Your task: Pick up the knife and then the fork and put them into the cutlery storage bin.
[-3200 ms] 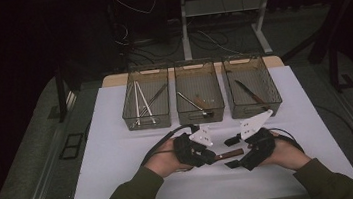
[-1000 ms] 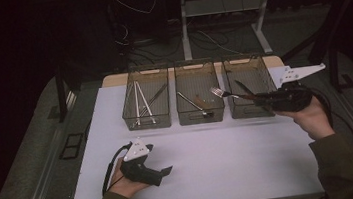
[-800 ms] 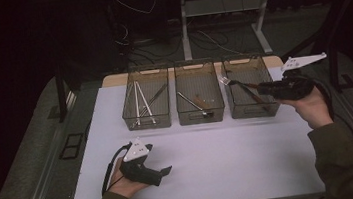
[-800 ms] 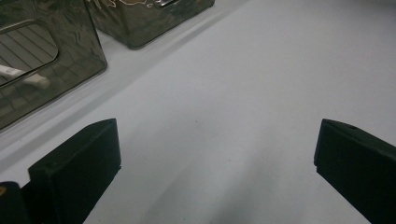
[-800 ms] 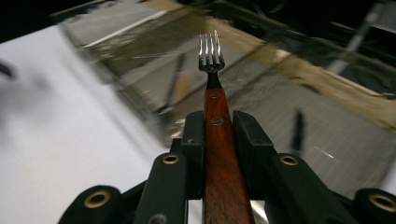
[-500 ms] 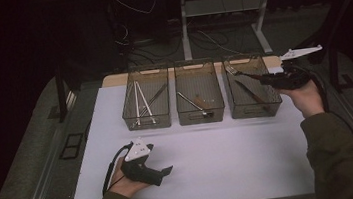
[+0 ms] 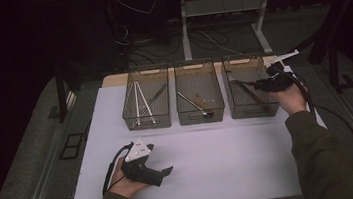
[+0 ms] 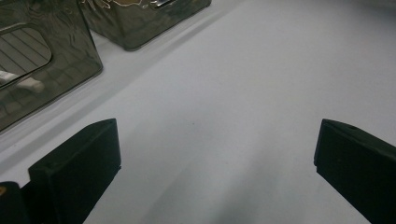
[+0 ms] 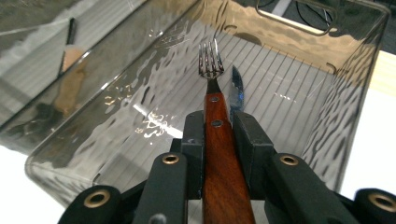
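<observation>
White table point(image 7: 232, 163), three bins across at twelve o'clock. Right gripper point(image 9: 217, 135) clamped on fork point(image 9: 211, 63) over right bin point(image 7: 238, 110). Left gripper point(image 7: 165, 171) at seven o'clock, jaws wide, empty.

fork point(image 9: 209, 65) over right bin point(image 7: 235, 104) | three bins abreast on table point(image 7: 231, 158)

From my seat, the fork point(image 9: 215, 116) in the right gripper view is cut off at the bottom edge, its wooden handle running out of frame between the jaws, and a blade point(image 9: 236, 91) just behind it is mostly covered by the handle and the jaw. In the high view the utensils in the middle bin point(image 7: 202, 119) are too small for me to identify. In the left gripper view both bins point(image 8: 42, 60) are clipped by the upper left of the frame, their contents blurred behind rippled walls.
</observation>
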`<move>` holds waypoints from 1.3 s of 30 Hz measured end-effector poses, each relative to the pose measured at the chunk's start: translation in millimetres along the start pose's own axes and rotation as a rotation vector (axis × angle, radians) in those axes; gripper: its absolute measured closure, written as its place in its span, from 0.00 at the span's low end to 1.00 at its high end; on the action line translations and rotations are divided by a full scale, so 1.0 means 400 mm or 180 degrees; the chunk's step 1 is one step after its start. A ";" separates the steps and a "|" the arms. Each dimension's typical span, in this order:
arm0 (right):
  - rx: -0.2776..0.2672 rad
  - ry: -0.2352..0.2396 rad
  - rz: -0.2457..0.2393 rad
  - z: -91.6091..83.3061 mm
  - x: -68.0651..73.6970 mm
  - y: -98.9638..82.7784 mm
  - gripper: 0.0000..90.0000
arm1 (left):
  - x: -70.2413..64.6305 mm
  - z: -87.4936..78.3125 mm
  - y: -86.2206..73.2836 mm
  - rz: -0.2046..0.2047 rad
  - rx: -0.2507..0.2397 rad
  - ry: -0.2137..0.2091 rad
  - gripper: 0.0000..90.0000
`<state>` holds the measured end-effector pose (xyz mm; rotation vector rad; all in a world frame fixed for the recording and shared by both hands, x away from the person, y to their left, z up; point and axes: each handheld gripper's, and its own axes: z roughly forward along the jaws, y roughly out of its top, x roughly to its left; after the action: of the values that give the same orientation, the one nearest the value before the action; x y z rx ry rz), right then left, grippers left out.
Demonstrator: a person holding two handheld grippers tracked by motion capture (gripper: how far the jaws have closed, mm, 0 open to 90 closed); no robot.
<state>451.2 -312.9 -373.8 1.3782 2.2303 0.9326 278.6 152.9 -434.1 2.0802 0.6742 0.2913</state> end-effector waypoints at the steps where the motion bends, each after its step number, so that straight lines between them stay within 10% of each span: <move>1: 0.0020 -0.0008 0.0002 0.006 0.003 0.001 0.84 | 0.000 0.000 0.000 0.0002 -0.0001 -0.0002 0.00; 11: 0.0136 -0.0048 0.0032 0.043 0.009 -0.006 0.83 | -0.003 0.003 -0.001 0.0012 0.0036 -0.0041 0.00; 17: 0.0007 -0.0137 -0.0010 0.031 0.012 -0.003 0.54 | -0.002 0.004 0.000 0.0008 0.0033 -0.0036 0.00; 27: -0.0282 0.0262 0.0053 -0.012 0.019 -0.030 0.37 | -0.001 0.006 0.000 0.0016 0.0042 -0.0039 0.00; 39: -0.0481 0.0342 -0.0108 -0.065 0.088 -0.091 0.22 | 0.005 0.007 0.002 0.0007 0.0028 -0.0045 0.00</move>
<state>395.4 -301.8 -378.8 1.2466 2.2015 1.1624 281.8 151.7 -435.3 2.0897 0.6658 0.2750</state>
